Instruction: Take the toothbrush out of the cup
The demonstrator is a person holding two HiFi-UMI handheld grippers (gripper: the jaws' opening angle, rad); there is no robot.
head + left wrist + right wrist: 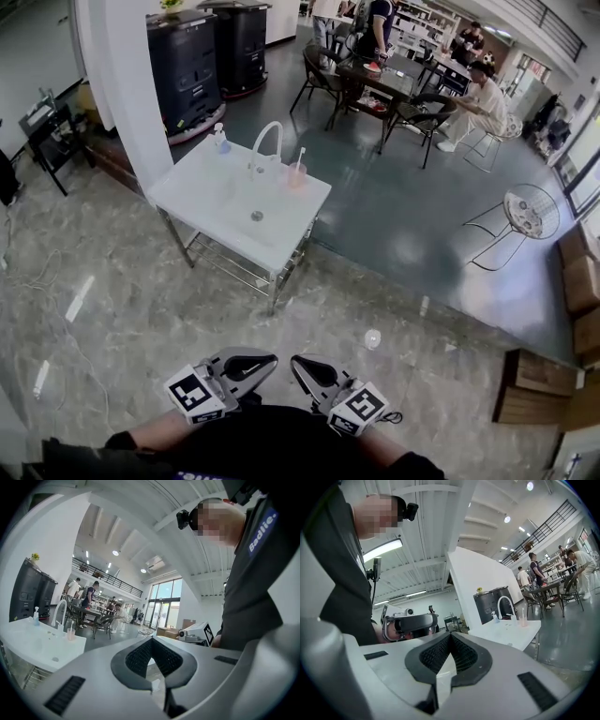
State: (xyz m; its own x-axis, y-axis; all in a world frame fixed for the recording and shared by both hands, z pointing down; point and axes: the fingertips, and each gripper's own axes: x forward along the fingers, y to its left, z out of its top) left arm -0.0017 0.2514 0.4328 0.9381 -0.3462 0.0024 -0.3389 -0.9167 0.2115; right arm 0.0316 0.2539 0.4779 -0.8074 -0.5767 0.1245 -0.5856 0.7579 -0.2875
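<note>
A pink cup point(296, 175) with a white toothbrush point(300, 157) standing in it sits at the back right of a white sink table point(202, 202), beside a white arched faucet point(267, 141). The cup also shows small in the left gripper view point(71, 633) and the right gripper view point(523, 618). Both grippers are far from the table, held close to the person's body at the bottom of the head view. My left gripper point(270, 360) point(151, 640) is shut and empty. My right gripper point(294, 361) point(450, 634) is shut and empty too. Their tips point towards each other.
A soap bottle point(219, 139) stands at the table's back left. A white pillar point(131, 84) and two black cabinets point(187, 66) rise behind it. People sit at dark tables point(384, 80) further back. A wire chair point(520, 220) and wooden crates point(534, 384) are at the right.
</note>
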